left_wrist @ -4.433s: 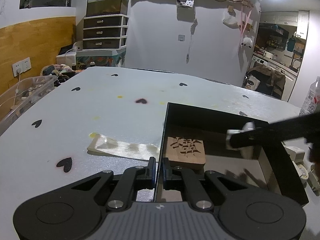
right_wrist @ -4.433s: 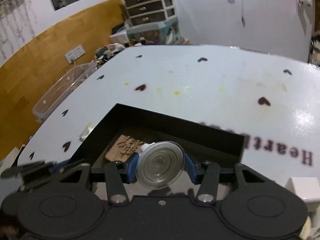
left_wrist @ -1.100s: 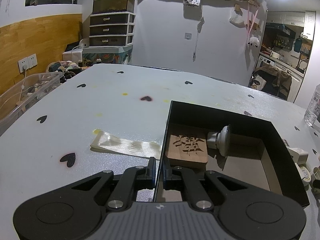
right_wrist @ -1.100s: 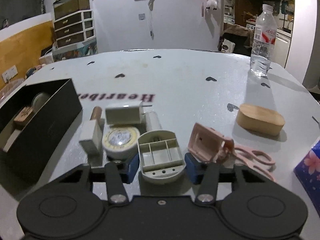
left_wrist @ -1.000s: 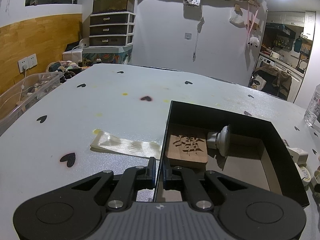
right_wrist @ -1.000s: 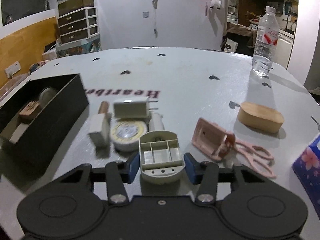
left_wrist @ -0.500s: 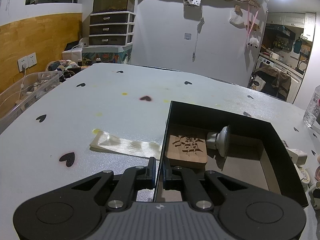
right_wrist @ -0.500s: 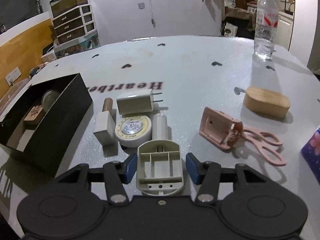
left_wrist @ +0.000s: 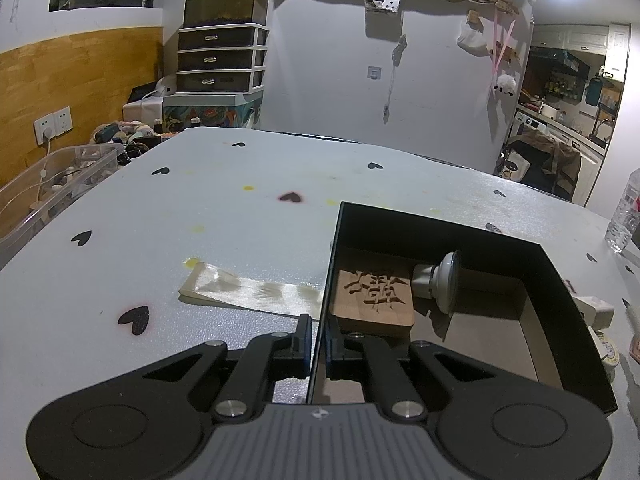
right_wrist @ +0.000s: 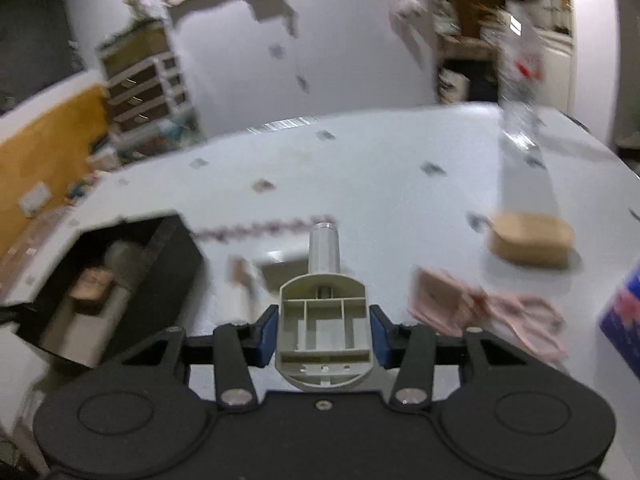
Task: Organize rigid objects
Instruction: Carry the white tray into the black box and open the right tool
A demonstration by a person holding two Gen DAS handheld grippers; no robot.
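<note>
the near wall of the black box point(left_wrist: 326, 280) on the table point(left_wrist: 200, 208) is pinched by the closed left tool point(left_wrist: 318, 344); the grey plastic holder point(right_wrist: 323, 330) is clamped by the closing right tool point(right_wrist: 323, 334), above the table.

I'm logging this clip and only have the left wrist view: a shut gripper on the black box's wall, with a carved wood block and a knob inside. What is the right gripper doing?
Observer: The right gripper has a pale plastic holder with small compartments between its blue pads, and the jaws are closing on it.
Operator: What else lies on that side?
Observer: A wooden oval box sits on the table, off to the right of the holder.
Operator: Where is the black box from there?
Observer: The black box is off to the holder's left, though that picture is blurred.
</note>
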